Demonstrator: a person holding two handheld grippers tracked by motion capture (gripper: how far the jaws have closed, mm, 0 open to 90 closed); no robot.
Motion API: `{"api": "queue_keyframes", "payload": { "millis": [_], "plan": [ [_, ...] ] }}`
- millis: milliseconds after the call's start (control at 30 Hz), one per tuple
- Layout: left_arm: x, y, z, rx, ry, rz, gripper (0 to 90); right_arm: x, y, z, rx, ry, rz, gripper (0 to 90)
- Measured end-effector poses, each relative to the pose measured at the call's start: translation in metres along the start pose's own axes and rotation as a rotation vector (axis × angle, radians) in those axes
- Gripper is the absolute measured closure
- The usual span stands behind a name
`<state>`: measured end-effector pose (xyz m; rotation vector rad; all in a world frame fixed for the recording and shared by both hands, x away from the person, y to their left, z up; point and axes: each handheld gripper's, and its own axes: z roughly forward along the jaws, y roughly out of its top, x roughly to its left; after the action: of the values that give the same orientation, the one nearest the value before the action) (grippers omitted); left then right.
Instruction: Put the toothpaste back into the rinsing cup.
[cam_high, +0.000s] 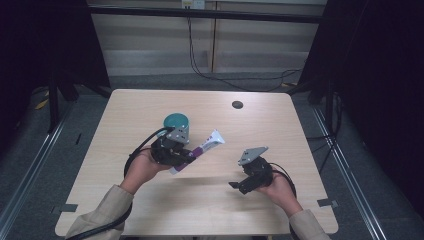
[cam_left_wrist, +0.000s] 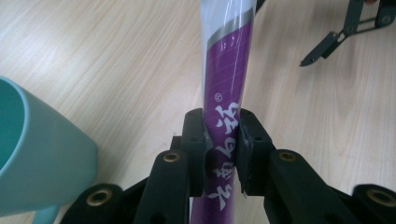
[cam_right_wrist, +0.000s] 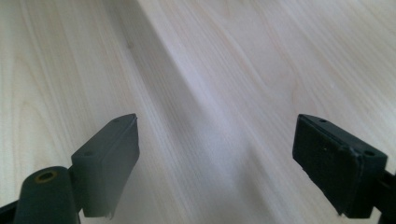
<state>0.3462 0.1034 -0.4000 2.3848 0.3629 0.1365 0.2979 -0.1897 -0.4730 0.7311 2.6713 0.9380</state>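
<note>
A teal cup (cam_high: 176, 121) stood at about ten o'clock of the table's (cam_high: 150, 102) middle. Just at its five o'clock, the left gripper (cam_high: 187, 156) was clamped on a purple-and-white tube (cam_high: 200, 149), likely toothpaste, held above the table with its white end pointing toward two o'clock. At four o'clock of the tube, well apart, the right gripper (cam_high: 235, 186) hovered low with jaws spread wide and nothing between them. The step looked like carrying the tube; next it probably called for tipping it into the cup.
</note>
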Motion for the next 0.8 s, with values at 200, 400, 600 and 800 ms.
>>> {"api": "queue_keyframes", "payload": {
  "millis": [200, 400, 600, 800],
  "plan": [
    [0.007, -0.004, -0.003, -0.055, 0.002, -0.063, 76.3, 0.005, -0.011, 0.006, -0.001, -0.005, 0.034, 14.2],
    [0.014, -0.006, -0.009, -0.121, 0.031, -0.098, 76.3, 0.007, -0.020, 0.012, -0.001, -0.015, 0.051, 14.2],
    [0.018, -0.006, -0.015, -0.172, 0.067, -0.136, 76.3, 0.008, -0.024, 0.015, -0.005, -0.013, 0.065, 13.7],
    [0.024, -0.008, -0.021, -0.236, 0.096, -0.169, 76.3, 0.006, -0.029, 0.016, -0.036, 0.004, 0.094, 12.7]
  ]
}}
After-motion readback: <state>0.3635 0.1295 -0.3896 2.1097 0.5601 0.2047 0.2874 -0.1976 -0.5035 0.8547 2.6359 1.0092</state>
